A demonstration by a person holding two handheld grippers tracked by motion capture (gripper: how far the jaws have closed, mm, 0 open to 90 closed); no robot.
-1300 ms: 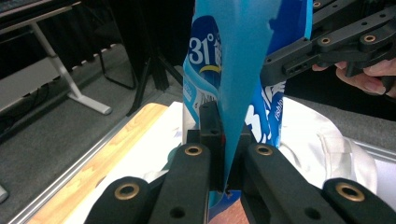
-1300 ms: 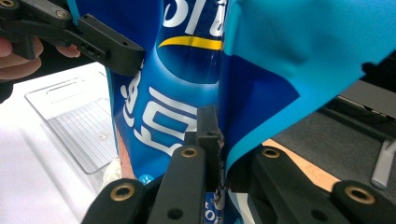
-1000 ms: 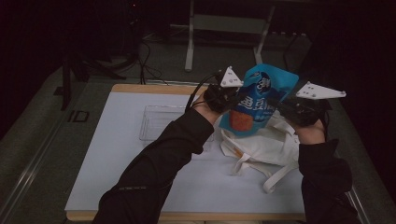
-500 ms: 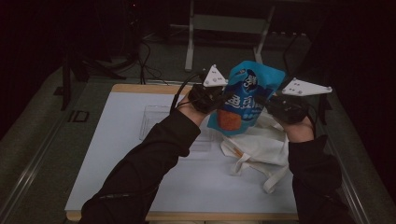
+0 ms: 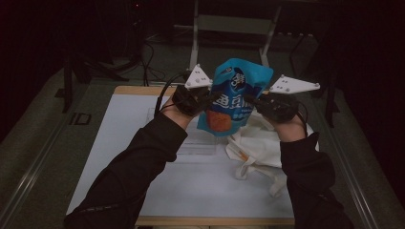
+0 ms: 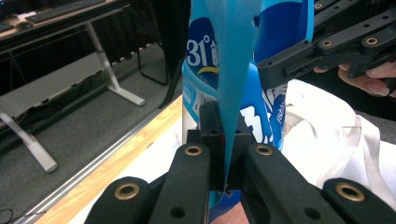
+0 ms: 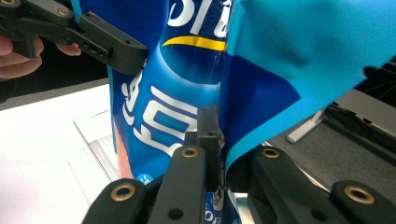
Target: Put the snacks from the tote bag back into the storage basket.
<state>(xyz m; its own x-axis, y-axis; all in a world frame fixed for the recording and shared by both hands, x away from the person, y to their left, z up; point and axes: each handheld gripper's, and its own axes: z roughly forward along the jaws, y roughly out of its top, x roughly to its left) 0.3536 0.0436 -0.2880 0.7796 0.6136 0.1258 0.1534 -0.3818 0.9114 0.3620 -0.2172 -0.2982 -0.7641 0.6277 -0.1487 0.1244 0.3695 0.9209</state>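
Figure: a blue snack bag [image 5: 234,98] held in the air between my two tools, above the far half of the white table [image 5: 143,157]. My left gripper [image 5: 203,98] is clamped on the bag's left side seam; in the left gripper view the jaws are closed down narrow with a thin fold of blue film [image 6: 231,93] pinched between them. My right gripper [image 5: 255,101] grips the opposite edge in the same way, its jaws drawn tight on the seam [image 7: 224,154]. A cream cloth tote [image 5: 258,148] lies crumpled on the table under and just right of the bag, and a clear flat tray [image 5: 200,143] rests on the table to the left of it.

The step in hand, as I judge it, is carrying the bag level by both seams, perhaps towards the tote. To do it well I should keep both hands at matched height and spacing, so the film is neither stretched nor allowed to sag, and hold the pinch firm, since thin foil slips easily.

Hard to make out: the tote's mouth is lost in its folds, so I cannot tell which way it opens. The bag's lower end is cut off in both gripper views, and the high view is dim, so whether the top seal is intact is uncertain.
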